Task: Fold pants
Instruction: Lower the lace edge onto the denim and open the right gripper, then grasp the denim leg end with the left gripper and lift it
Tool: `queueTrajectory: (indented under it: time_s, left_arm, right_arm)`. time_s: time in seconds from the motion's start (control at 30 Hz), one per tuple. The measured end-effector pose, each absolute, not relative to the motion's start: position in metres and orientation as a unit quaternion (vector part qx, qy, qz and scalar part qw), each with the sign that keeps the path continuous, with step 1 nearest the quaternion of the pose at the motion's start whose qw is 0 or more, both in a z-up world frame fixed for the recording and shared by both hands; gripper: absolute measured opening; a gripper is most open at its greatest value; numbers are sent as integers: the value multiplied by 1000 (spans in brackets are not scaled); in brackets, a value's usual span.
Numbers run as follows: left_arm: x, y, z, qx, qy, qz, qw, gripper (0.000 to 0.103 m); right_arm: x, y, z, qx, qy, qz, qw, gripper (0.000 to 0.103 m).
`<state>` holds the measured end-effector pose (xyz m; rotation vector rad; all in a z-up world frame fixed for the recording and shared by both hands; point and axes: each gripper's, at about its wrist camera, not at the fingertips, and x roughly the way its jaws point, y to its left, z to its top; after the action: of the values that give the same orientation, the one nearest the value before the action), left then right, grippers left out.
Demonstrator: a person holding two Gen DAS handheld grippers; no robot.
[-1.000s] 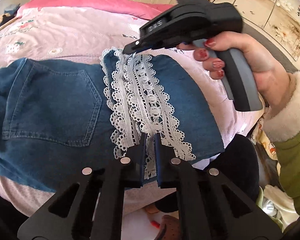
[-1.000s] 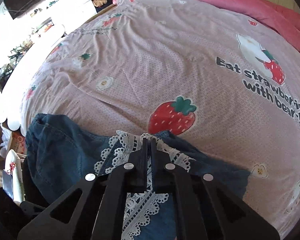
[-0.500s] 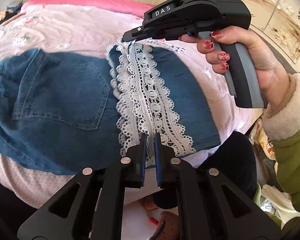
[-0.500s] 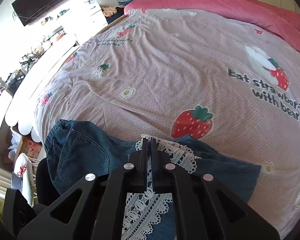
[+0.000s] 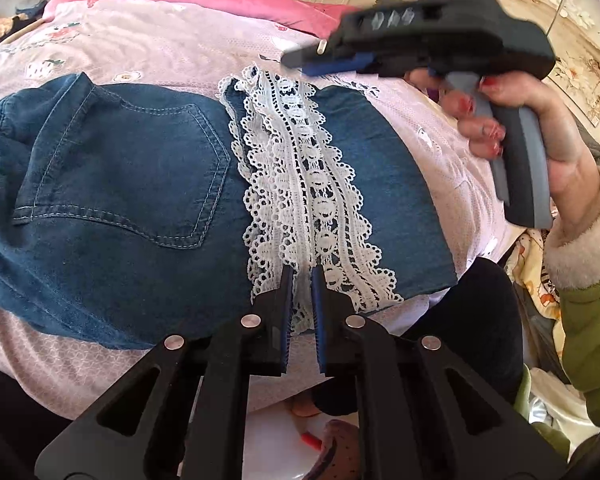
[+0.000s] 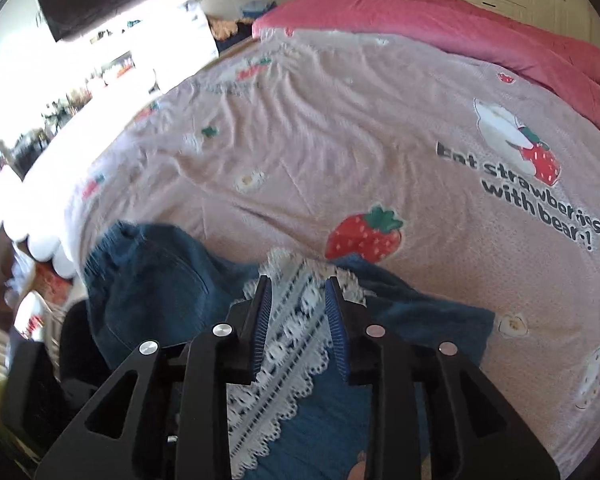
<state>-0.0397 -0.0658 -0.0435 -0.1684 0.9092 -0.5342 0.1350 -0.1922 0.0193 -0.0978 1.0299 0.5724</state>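
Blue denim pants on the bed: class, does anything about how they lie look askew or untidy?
Nothing is damaged. The blue denim pants lie folded on the pink strawberry-print bedsheet, white lace hems stacked, but their near edge overhangs the bed's side.

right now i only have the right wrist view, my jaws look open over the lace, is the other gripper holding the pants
observer: yes, the left gripper is shut on the near end of the lace of the pants, by the edge of the bed.
operator: is mine touching the fabric
observer: it looks clear of it. From the left wrist, the right gripper hangs above the far end of the lace. Its jaws have just been opening and grip nothing.
operator: how does the fold look
observer: the lace hems lie stacked and flat beside the back pocket.
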Motion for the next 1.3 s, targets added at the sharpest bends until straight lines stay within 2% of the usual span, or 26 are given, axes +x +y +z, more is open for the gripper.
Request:
queueTrajectory:
  time_s: [0.2, 0.53, 0.6, 0.63, 0.77, 1.03, 1.17, 1.3]
  left_arm:
    - [-42, -72, -43, -63, 431, -246, 866, 5]
    - [-42, -77, -44, -57, 428, -238, 870, 5]
    - [-44, -77, -40, -61, 427, -237, 870, 8]
    - [-45, -76, -37, -59, 423, -235, 873, 11]
    - [-49, -71, -26, -55, 413, -224, 881, 20]
    - [-50, -53, -13, -63, 408, -185, 892, 28]
    - [-52, -38, -7, -69, 403, -166, 897, 43]
    - [-54, -30, -2, -75, 396, -151, 902, 50]
  right_arm:
    - [144, -181, -17, -39, 519, 251, 817, 28]
    - [149, -182, -20, -24, 519, 251, 817, 29]
    - [148, -189, -16, 12, 515, 272, 813, 44]
    - [147, -195, -12, 34, 513, 279, 811, 55]
    - [138, -200, 2, 38, 497, 279, 820, 58]
    - [125, -200, 21, 32, 479, 287, 829, 75]
    - [120, -197, 28, 28, 470, 293, 832, 83]
    - [115, -195, 35, 19, 465, 296, 834, 86]
